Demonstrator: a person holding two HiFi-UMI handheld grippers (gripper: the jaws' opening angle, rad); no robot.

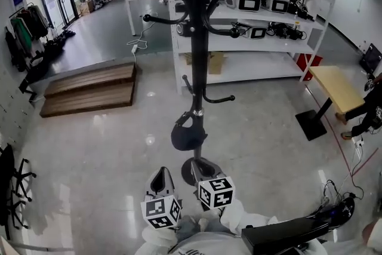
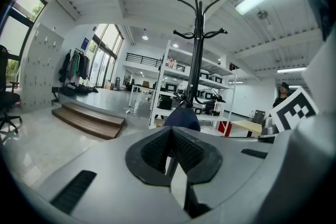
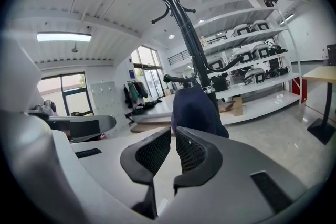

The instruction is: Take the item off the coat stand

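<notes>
A black coat stand (image 1: pixel 197 39) rises in the middle of the floor, and a dark navy cap (image 1: pixel 188 134) hangs from one of its low hooks. Both grippers are held low in front of the stand's base, short of the cap. My left gripper (image 1: pixel 160 175) is shut with nothing in it. My right gripper (image 1: pixel 200 166) is also shut and empty, slightly nearer the pole. The left gripper view shows the cap (image 2: pixel 181 118) just beyond my closed jaws, under the stand (image 2: pixel 198 50). In the right gripper view the cap (image 3: pixel 193 107) fills the space right behind the pads.
White shelving (image 1: pixel 262 3) with boxed devices stands behind the stand. Wooden steps (image 1: pixel 89 89) lie to the left, a wooden table (image 1: pixel 337 86) and a person (image 1: pixel 370 113) at the right. A clothes rack (image 1: pixel 27 27) and a black chair (image 1: pixel 12 182) line the left wall.
</notes>
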